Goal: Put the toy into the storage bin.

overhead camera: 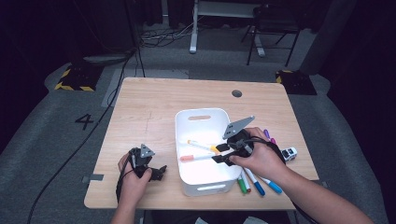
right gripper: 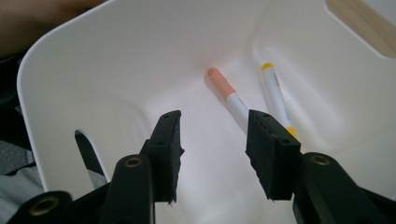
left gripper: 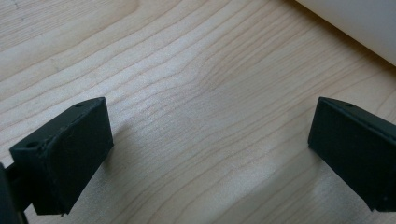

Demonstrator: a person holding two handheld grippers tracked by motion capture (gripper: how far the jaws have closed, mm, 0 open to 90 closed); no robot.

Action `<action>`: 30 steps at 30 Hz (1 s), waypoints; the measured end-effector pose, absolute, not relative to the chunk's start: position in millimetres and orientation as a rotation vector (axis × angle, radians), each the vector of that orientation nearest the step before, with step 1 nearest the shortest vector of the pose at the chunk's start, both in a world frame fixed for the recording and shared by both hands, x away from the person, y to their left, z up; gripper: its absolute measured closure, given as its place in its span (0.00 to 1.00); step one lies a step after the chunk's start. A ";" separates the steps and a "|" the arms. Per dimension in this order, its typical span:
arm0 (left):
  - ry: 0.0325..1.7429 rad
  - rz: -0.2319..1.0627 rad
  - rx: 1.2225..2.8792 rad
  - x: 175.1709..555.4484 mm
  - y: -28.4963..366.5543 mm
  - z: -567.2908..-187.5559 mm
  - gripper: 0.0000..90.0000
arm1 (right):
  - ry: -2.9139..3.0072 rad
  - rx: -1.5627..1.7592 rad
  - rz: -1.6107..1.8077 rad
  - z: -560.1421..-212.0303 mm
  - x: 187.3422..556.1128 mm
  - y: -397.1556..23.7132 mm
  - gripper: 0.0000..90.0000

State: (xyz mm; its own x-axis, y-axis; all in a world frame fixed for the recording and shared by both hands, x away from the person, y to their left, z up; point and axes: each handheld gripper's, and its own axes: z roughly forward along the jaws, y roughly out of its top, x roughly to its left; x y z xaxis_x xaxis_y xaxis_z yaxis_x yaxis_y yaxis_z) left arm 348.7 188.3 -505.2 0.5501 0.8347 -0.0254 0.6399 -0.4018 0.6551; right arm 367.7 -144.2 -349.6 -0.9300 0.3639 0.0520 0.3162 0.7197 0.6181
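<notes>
A white bin (overhead camera: 201,113) stands on the wooden table (overhead camera: 154,102). On its floor lie a peach-capped marker (overhead camera: 196,157) and a yellow-capped marker (overhead camera: 201,145). My right gripper (overhead camera: 222,154) reaches into the bin from its right side. In the right gripper view its jaws (right gripper: 215,140) stand open with nothing between them; the peach-capped marker (right gripper: 224,88) and the yellow-capped marker (right gripper: 275,93) lie just beyond the right jaw. My left gripper (overhead camera: 161,172) rests left of the bin, open over bare wood (left gripper: 210,140).
Several markers lie on the table right of the bin, among them a green one (overhead camera: 243,185), a blue one (overhead camera: 256,183) and a purple one (overhead camera: 267,135). A small white toy car (overhead camera: 289,154) sits near the right edge. The bin's wall (left gripper: 355,23) is close to my left gripper.
</notes>
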 end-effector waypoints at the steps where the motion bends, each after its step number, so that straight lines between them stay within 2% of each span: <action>1: 1.182 0.410 2.169 348.7 188.2 -505.1 0.00 | 2.830 0.573 1.014 -346.9 369.0 -147.3 0.62; 15: 1.182 0.410 2.169 348.7 188.2 -505.1 0.00 | 2.647 0.797 1.083 -326.2 398.0 -206.1 0.64; 30: 1.182 0.410 2.169 348.7 188.2 -505.2 0.00 | 2.561 1.094 0.953 -366.7 445.5 -256.3 0.67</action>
